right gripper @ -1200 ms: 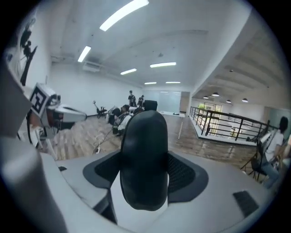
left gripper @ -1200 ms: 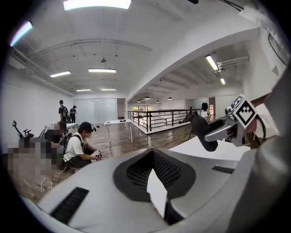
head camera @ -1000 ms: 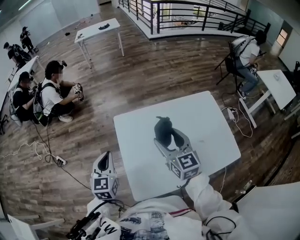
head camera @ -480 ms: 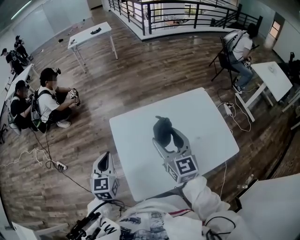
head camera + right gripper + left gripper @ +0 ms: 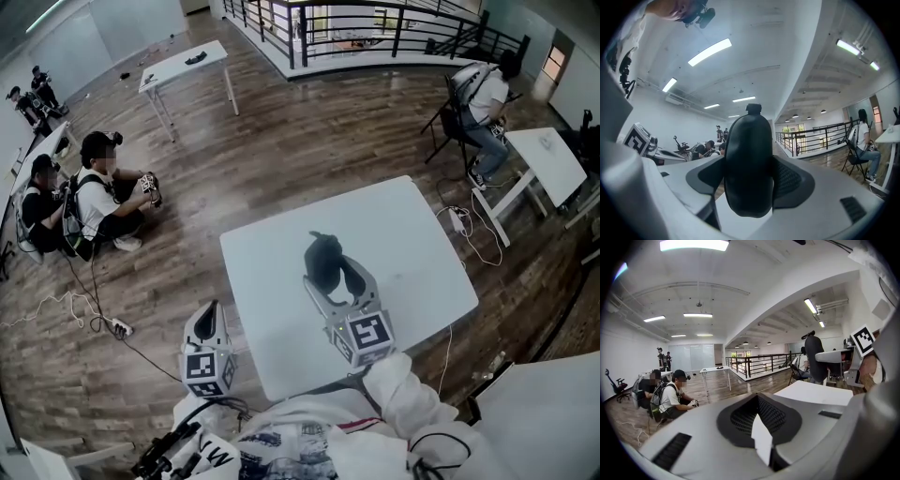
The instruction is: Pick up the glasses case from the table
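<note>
The black glasses case (image 5: 323, 261) stands upright between the jaws of my right gripper (image 5: 330, 277), over the middle of the white table (image 5: 412, 244). In the right gripper view the case (image 5: 749, 164) fills the gap between both pads, with its lower end just above the table top (image 5: 740, 220). My left gripper (image 5: 210, 319) hangs off the table's left edge over the wooden floor. Its jaws are together with nothing in them, and in the left gripper view it (image 5: 759, 427) points past the table (image 5: 811, 392).
Two people (image 5: 103, 192) sit on the floor at the left, with a cable and power strip (image 5: 117, 325) near them. Another person sits on a chair (image 5: 478, 94) at the far right, beside a second white table (image 5: 548, 159). A third table (image 5: 183, 66) and a railing (image 5: 375, 28) stand at the back.
The head view has shifted slightly. The right gripper still holds the case in about the same place over the table, and the left gripper has not moved.
</note>
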The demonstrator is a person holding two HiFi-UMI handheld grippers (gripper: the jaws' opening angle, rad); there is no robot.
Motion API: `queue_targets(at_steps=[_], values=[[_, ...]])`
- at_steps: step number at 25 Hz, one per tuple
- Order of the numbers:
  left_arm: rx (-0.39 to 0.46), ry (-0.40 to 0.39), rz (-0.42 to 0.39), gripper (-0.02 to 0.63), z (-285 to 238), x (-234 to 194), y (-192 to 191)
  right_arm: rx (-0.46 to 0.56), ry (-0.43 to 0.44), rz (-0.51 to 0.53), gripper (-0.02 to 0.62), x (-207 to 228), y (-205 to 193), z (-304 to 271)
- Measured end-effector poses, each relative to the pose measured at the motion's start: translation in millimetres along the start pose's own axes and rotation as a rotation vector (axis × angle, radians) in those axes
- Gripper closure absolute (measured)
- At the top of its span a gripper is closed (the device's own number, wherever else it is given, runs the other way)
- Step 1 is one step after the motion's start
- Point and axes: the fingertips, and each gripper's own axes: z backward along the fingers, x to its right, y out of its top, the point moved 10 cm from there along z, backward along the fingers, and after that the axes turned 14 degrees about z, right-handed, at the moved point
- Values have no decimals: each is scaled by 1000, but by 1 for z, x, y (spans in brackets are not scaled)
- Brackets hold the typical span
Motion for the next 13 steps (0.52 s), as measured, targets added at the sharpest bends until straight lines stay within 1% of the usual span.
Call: queue_targets(at_steps=[2, 13], values=[[-1, 0, 1, 604, 0, 0, 0, -12, -2, -5, 278, 0, 1, 1], [-2, -6, -5, 604, 1, 0, -3, -4, -4, 0, 278, -2, -2, 4]])
